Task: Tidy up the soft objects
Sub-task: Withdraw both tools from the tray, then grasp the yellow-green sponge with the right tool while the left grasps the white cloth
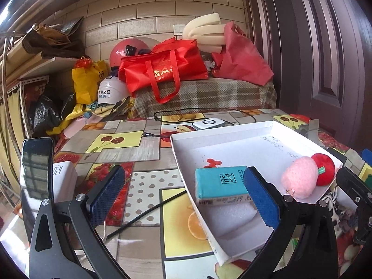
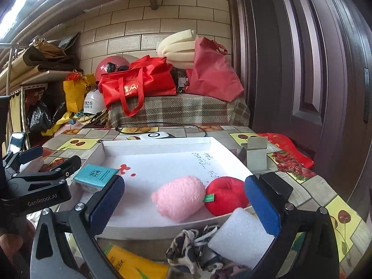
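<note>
**Over the tray's near edge: picking up the next soft piece**

Below the right tool (image 2: pixel 183 194), on the bench (image 2: pixel 344 218) just outside the near rim of the white tray (image 2: pixel 162 160), lie the pieces not yet sorted: a white foam block (image 2: pixel 241 239), a patterned drawstring pouch (image 2: pixel 193 248) touching it, and a yellow packet (image 2: pixel 134 265) to the left. Inside the tray sit a pink plush toy (image 2: pixel 180 197) and a red plush apple (image 2: pixel 226 196), touching each other, with a teal tissue pack (image 2: pixel 96 174) resting on white foam at the left end.

Both tools are spread wide and hold nothing; the left tool (image 1: pixel 183 194) hovers over the tray's left rim beside the tissue pack (image 1: pixel 220 181).

The foam block looks like the likely next pick. It calls for lowering the right tool so its fingers straddle the block squarely, clear of the pouch's cord, then pressing gently, since foam crushes. Lifting high enough to clear the rim matters, and setting it on bare tray floor avoids nudging the plush pair.
</note>
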A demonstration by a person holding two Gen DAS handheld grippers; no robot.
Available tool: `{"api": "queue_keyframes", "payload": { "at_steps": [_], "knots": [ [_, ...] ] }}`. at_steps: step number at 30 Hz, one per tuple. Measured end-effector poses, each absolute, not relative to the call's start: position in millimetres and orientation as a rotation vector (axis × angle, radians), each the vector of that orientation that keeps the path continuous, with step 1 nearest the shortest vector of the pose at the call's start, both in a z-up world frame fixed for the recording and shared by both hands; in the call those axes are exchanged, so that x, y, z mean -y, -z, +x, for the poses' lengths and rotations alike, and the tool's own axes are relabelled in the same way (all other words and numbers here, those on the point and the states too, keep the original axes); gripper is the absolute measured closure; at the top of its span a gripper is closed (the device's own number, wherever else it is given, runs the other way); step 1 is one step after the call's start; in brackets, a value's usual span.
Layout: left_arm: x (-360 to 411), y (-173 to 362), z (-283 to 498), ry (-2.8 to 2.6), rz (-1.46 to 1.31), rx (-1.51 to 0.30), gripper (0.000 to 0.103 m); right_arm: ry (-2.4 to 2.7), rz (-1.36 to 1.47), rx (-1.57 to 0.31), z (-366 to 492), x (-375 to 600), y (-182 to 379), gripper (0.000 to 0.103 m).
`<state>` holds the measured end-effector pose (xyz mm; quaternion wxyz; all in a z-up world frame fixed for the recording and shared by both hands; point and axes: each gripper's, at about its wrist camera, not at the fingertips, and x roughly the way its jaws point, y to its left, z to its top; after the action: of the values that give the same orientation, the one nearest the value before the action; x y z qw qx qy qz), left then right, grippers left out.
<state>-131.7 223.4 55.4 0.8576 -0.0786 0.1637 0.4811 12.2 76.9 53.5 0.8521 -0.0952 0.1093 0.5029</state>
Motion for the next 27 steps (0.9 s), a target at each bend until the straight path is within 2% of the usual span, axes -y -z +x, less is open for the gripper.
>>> {"api": "queue_keyframes", "payload": {
  "at_steps": [13, 27],
  "knots": [
    [-175.4, -48.9, -177.5, -0.845, -0.182, -0.410, 0.000, -1.062, -0.234, -0.267, 28.7, -10.5, -49.8, 0.000],
    [-121.5, -31.4, -161.1, -0.562, -0.086, -0.647, 0.001, -1.040, -0.310, -0.464, 93.1, 54.2, -41.1, 0.000]
  ]
}}
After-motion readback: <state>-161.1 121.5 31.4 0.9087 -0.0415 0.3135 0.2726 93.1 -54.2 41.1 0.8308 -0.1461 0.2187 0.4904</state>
